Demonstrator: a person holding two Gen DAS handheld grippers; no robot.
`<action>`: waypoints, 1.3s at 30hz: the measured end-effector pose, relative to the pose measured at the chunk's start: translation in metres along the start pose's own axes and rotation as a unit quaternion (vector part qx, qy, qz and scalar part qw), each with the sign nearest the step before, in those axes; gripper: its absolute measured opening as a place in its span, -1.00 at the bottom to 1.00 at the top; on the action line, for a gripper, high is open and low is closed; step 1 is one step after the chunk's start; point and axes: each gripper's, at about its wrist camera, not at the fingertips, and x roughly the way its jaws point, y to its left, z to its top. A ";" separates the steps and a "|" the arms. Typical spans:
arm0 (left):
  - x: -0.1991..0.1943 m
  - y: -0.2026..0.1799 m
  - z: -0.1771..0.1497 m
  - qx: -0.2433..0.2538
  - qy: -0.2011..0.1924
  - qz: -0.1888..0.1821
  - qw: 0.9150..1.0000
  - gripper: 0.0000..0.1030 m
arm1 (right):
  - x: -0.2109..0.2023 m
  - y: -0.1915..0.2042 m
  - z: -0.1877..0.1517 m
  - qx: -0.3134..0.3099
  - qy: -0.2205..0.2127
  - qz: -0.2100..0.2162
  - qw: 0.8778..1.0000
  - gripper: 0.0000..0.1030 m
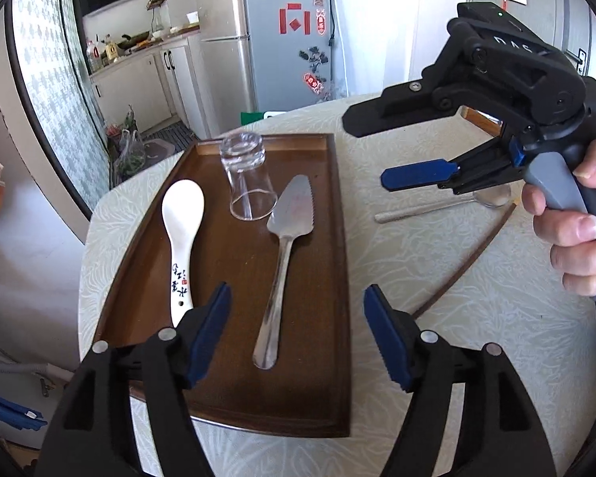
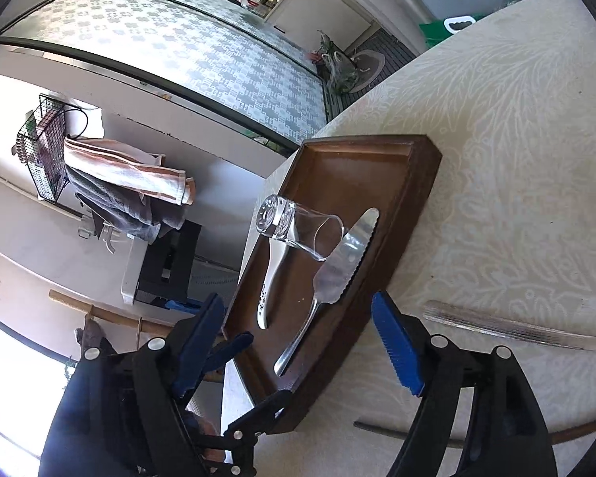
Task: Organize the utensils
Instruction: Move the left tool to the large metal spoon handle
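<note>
A brown wooden tray point(image 1: 339, 238) lies on the pale patterned table. On it are a white ceramic spoon point(image 1: 180, 230), an upturned clear glass point(image 1: 248, 179) and a steel cake server point(image 1: 284, 246). My left gripper point(image 1: 298, 330) is open and empty above the tray's near end. My right gripper point(image 1: 367, 151) is open and empty above the table right of the tray, over a metal spoon point(image 1: 445, 206) with a pale handle. In the right wrist view the tray point(image 2: 417, 198), glass point(image 2: 298, 232), server point(image 2: 329, 274) and ceramic spoon point(image 2: 272, 286) show ahead of the right gripper point(image 2: 298, 338).
A thin dark stick point(image 1: 465, 262) lies on the table right of the tray. The pale spoon handle point(image 2: 496, 328) lies just right of my right fingers. The table edge drops off left of the tray. A fridge and kitchen cabinets stand behind.
</note>
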 end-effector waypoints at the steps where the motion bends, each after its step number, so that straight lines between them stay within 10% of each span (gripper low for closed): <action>1: -0.003 -0.005 0.001 0.004 -0.004 0.000 1.000 0.47 | -0.008 0.000 -0.001 -0.009 -0.005 -0.008 1.000 0.54; 27: 0.017 -0.114 0.001 0.090 -0.009 -0.115 0.989 0.67 | -0.146 -0.085 -0.031 -0.050 -0.050 -0.152 0.986 0.64; 39: 0.046 -0.105 0.040 0.091 -0.012 -0.107 0.990 0.51 | -0.125 -0.106 -0.026 -0.035 -0.024 -0.160 0.986 0.16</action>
